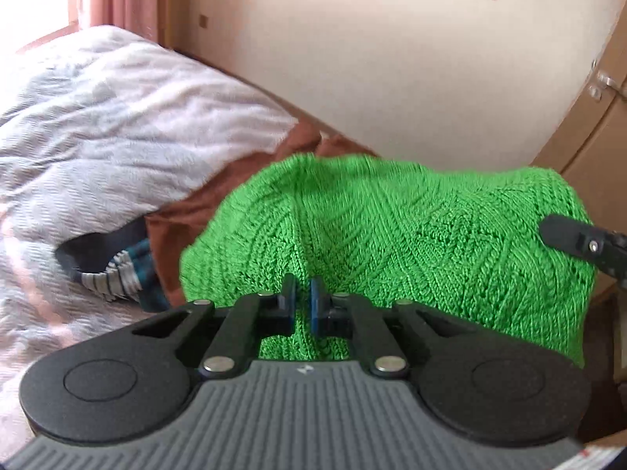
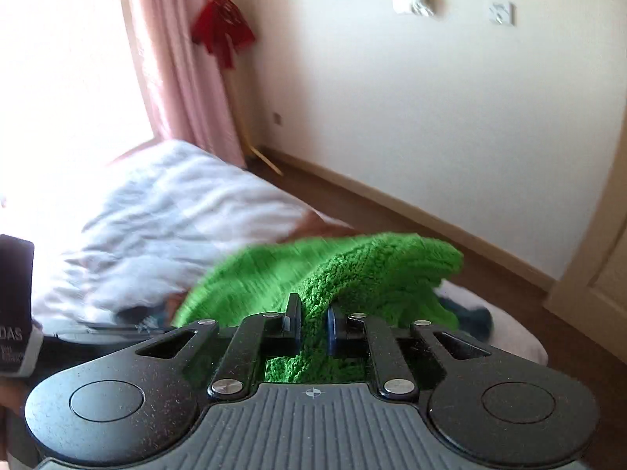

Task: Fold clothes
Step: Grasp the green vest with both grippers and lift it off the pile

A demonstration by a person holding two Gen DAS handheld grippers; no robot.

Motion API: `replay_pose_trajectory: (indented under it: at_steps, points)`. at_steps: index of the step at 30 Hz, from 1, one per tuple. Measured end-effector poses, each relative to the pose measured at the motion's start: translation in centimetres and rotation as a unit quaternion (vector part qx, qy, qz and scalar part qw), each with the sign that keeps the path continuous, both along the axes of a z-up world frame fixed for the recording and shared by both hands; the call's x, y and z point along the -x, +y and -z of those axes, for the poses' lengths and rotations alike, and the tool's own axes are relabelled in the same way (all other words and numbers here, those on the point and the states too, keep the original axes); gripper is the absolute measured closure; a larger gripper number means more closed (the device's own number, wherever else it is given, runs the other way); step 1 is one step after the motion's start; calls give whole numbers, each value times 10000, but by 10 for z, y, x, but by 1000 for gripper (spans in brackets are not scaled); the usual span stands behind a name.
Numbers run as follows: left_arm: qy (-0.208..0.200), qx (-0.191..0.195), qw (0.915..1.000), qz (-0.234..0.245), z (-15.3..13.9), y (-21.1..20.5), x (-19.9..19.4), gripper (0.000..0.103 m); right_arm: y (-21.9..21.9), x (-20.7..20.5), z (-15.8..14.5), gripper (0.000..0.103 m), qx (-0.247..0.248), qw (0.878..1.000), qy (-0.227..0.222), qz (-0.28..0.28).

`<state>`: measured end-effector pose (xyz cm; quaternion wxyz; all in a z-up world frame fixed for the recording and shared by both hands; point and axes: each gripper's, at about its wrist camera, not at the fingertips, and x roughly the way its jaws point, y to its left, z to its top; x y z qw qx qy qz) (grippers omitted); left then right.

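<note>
A bright green knitted garment (image 1: 392, 235) hangs lifted above the bed, stretched between my two grippers. My left gripper (image 1: 302, 297) is shut on a pinch of its near edge. The right gripper's finger (image 1: 576, 241) shows at the right edge of the left wrist view, at the garment's far right side. In the right wrist view my right gripper (image 2: 314, 321) is shut on a fold of the green knit (image 2: 352, 274), which drapes away over the bed. The cloth below both grippers is hidden.
A rumpled white and grey duvet (image 1: 117, 117) covers the bed on the left, over a brown sheet (image 1: 219, 196). A dark striped garment (image 1: 121, 270) lies beside the duvet. Behind are a cream wall, a pink curtain (image 2: 184, 78) and a wooden wardrobe (image 1: 588, 137).
</note>
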<state>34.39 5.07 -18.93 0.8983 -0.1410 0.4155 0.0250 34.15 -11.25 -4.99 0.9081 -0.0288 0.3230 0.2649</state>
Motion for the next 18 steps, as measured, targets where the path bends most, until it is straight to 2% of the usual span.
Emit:
replay_pose_trajectory:
  at_steps: [5, 9, 11, 14, 18]
  points:
    - [-527, 67, 9969, -582, -55, 46, 73, 100, 44, 46, -55, 95, -481, 9942, -319, -903]
    - [-952, 34, 9873, -1268, -94, 85, 149, 103, 99, 102, -98, 95, -959, 9762, -595, -1850]
    - [-1234, -21, 9782, -1669, -119, 106, 194, 103, 134, 134, -120, 95, -1247, 9630, -652, -2297]
    - [-1766, -319, 9581, -2232, -162, 134, 268, 103, 176, 180, -146, 95, -1635, 9418, -623, -2871]
    - [-2005, -639, 9328, -2925, -205, 170, 361, 103, 219, 241, -175, 96, -2228, 9118, -461, -3419]
